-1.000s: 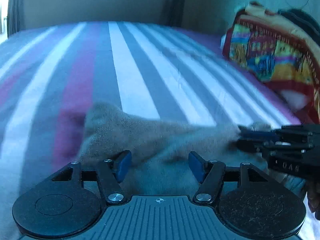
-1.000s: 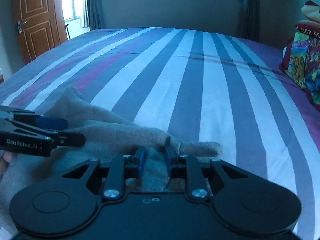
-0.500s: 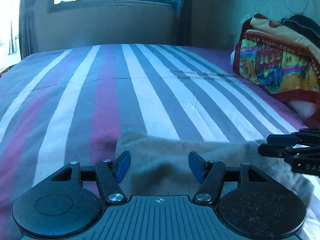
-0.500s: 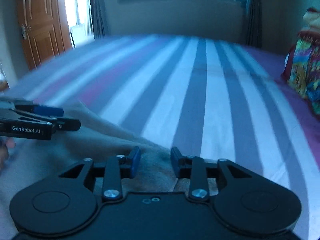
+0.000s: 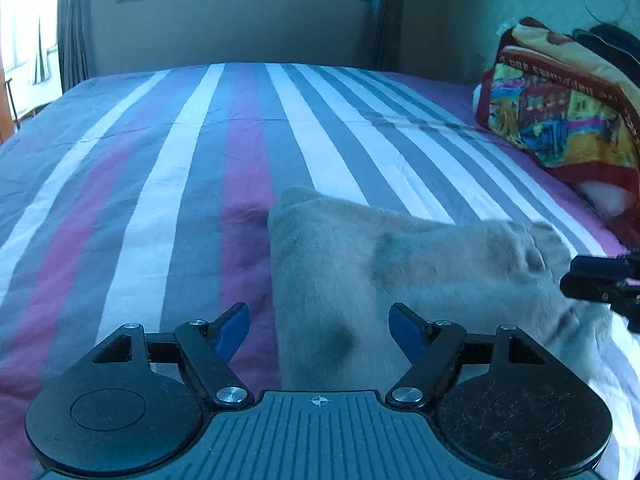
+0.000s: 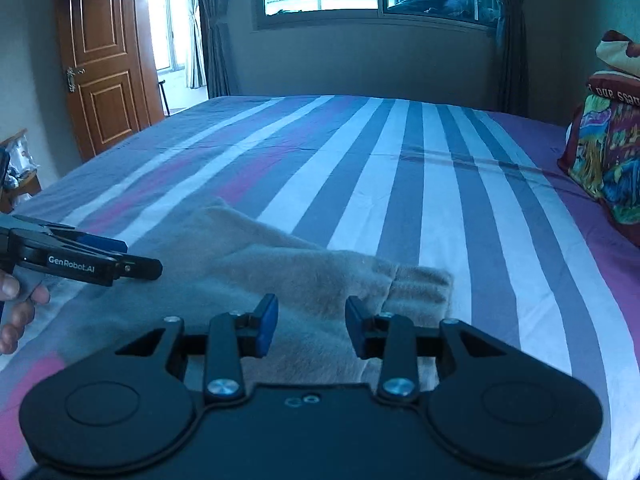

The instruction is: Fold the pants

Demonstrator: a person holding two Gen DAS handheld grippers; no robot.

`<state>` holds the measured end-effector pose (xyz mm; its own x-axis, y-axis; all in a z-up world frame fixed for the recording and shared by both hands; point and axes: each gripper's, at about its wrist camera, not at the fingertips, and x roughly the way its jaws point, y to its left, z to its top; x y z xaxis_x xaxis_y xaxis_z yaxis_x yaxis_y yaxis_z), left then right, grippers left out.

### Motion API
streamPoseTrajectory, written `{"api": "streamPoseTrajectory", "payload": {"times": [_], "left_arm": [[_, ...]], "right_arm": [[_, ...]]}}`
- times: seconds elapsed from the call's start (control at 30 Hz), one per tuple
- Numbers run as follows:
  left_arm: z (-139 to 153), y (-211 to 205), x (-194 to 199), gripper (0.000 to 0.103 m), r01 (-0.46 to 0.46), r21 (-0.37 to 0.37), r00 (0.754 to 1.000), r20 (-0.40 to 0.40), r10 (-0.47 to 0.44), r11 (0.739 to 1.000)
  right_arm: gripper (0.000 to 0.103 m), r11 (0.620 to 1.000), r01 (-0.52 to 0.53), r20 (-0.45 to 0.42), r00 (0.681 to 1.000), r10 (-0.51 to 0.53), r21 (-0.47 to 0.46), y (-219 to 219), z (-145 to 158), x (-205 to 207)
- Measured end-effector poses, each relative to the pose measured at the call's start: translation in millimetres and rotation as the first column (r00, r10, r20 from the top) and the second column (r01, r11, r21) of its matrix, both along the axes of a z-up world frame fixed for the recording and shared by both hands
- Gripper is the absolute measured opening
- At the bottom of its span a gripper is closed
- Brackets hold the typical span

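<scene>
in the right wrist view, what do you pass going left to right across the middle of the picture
wooden door → left gripper → beige pants → striped bed sheet → colourful blanket

Legible marking "GenRobot.AI" in white on the side of the left hand-held gripper, left edge of the right wrist view; lettering on the colourful blanket, right edge, unreadable.

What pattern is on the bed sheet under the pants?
The bed sheet has lengthwise stripes in grey, white and purple-pink, clearest in the right wrist view.
</scene>
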<state>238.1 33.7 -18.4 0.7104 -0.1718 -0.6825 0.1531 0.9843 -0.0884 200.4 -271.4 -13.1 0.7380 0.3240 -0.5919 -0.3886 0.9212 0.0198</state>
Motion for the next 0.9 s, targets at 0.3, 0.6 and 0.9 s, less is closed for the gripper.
{"api": "streamPoseTrajectory", "payload": {"times": [0.3, 0.6, 0.9], "left_arm": [[-26.3, 3.9, -24.0, 0.077, 0.005, -0.006, 0.998, -0.066, -0.005, 1.000], [-10.8, 16.9, -48.4, 0.077, -0.002, -0.073, 1.000, -0.007, 0.001, 0.997], [-34.4, 33.8, -64.6, 0.080, -0.013, -0.087, 0.998, -0.055, 0.008, 0.996]], "right_arm": [[0.032, 0.998, 0.008, -0.118, 0.993, -0.014, -0.058, 5.2, -30.5, -13.1], [0.034, 0.999, 0.013, -0.049, 0.999, -0.014, -0.039, 6.7, -8.1, -30.8], [0.043, 0.998, 0.026, -0.083, 0.996, -0.032, -0.066, -7.7, -31.9, -38.4]]}}
